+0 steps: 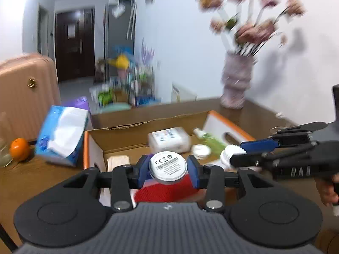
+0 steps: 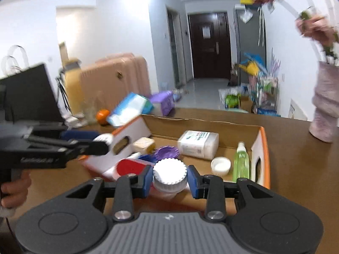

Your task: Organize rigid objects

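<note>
A CE mark, a crossed-bin symbol and a barcode stand on the round white disc; its smaller print is too blurred to read.

Two grippers are in play, the left gripper and the right gripper, each with one round item: one grey disc and one white ribbed-cap jar. One cardboard box contains one clear plastic tub, one green spray bottle, one small white pot, one purple lid and, blurred, perhaps one tan block. Beside it: one tissue pack, one orange, one vase.
</note>
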Available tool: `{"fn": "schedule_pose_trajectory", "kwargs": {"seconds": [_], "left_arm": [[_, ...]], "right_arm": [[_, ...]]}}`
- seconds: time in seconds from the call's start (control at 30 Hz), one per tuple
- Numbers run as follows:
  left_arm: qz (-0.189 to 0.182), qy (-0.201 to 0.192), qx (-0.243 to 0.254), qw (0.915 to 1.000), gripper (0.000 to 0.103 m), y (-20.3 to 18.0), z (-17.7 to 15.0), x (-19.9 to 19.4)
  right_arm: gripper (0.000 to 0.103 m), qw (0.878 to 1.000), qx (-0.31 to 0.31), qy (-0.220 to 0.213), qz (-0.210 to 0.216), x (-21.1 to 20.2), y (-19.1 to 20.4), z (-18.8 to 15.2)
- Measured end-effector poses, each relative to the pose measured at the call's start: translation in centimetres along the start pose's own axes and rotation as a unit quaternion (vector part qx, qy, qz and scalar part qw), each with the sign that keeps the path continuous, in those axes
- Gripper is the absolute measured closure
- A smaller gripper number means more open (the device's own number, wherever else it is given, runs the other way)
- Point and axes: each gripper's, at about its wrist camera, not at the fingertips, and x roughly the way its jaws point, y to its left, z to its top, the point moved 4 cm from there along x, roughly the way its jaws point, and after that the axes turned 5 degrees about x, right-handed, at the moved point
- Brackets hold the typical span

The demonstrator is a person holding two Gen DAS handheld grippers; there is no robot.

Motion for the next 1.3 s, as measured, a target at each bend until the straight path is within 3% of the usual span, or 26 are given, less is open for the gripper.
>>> {"fn": "schedule_pose_trajectory", "kwargs": {"seconds": [0.13,0.23,0.4,0.5,0.57,0.7,0.8,1.07,1.13,1.3], "left_arm": [[0.014,0.073,-0.011,0.9972,0.063,2.6,2.0,7.8],[0.024,0.107,0.002,0.9940,0.063,3.9,2.3,11.6],[0.028,0.149,-0.013,0.9884,0.062,5.9,1.6,14.6],[0.026,0.151,-0.018,0.9880,0.061,6.5,1.5,14.7],[0.022,0.144,-0.017,0.9892,0.056,6.3,1.6,14.3],[0.030,0.140,-0.016,0.9896,0.052,6.2,2.2,13.5],[0.036,0.128,-0.031,0.9907,0.040,6.2,2.9,11.8],[0.069,0.083,-0.055,0.9927,0.030,5.0,5.2,3.6],[0.075,0.066,-0.053,0.9936,0.027,4.3,5.7,0.9],[0.110,0.011,-0.045,0.9928,0.015,2.7,5.8,-5.4]], "right_arm": [[0.068,0.997,-0.024,0.076,-0.023,7.7,-0.9,3.0],[0.068,0.991,-0.048,0.116,-0.040,11.8,-1.0,3.9],[0.068,0.984,-0.063,0.156,-0.056,15.6,-1.6,4.0],[0.068,0.980,-0.066,0.179,-0.053,16.8,-1.7,3.4],[0.067,0.980,-0.065,0.179,-0.053,17.0,-1.7,3.4],[0.056,0.983,-0.057,0.163,-0.060,16.0,-2.1,4.3],[0.056,0.985,-0.049,0.151,-0.068,14.2,-2.5,5.1],[0.051,0.988,-0.054,0.104,-0.101,6.4,-2.7,7.2],[0.046,0.988,-0.053,0.093,-0.108,4.5,-2.4,7.5],[0.045,0.990,-0.049,0.056,-0.120,-0.6,-1.4,8.1]]}}
